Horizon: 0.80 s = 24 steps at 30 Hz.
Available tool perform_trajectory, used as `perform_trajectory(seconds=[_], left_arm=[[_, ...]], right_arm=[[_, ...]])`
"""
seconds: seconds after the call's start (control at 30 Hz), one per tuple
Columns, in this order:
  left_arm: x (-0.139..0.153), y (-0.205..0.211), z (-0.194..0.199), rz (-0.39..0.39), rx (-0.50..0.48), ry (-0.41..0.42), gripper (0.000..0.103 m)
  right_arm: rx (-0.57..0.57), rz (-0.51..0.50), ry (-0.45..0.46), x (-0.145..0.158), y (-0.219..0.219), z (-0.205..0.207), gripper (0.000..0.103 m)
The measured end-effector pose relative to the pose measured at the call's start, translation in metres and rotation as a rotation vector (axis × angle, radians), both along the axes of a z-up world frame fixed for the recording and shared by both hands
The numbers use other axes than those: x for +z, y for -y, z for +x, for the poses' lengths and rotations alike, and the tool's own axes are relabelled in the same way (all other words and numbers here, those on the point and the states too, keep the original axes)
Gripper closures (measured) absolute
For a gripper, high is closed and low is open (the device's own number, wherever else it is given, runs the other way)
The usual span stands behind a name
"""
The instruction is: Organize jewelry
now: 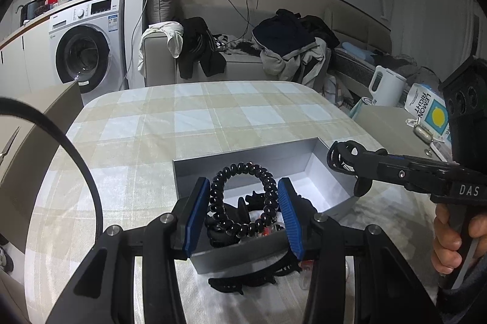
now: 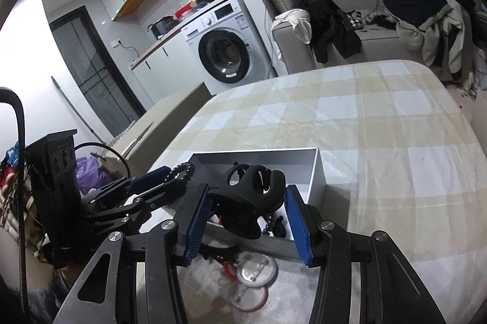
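Note:
My left gripper (image 1: 243, 216) is shut on a black coiled hair tie (image 1: 243, 196) and holds it over the near end of a grey open box (image 1: 307, 153). My right gripper (image 2: 246, 216) is shut on a black claw hair clip (image 2: 252, 193) and holds it above the same box (image 2: 316, 175); it also shows in the left wrist view (image 1: 347, 159) over the box's right wall. Dark accessories and a red piece lie inside the box (image 1: 258, 220). Another black clip (image 1: 243, 281) lies on the cloth in front of the box.
The box stands on a table with a checked beige cloth (image 1: 188, 123). Two round pin badges (image 2: 255, 275) and a red item lie near the box's front. A white kettle (image 1: 386, 85) and a lemon bag (image 1: 432, 111) stand to the right. A sofa with clothes is behind.

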<state>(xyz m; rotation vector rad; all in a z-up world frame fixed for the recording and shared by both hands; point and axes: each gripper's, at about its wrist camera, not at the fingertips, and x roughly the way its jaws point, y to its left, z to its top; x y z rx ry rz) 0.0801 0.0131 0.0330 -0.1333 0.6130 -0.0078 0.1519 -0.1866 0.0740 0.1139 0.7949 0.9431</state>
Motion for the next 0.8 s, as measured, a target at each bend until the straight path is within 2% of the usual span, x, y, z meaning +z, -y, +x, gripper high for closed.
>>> perform_trajectory(seconds=[0.8], left_arm=[[-0.009,0.001,0.023,0.018,0.008,-0.037,0.063]], right_arm=[[0.021,-0.049,-0.025,-0.01,-0.023,0.015,0.055]])
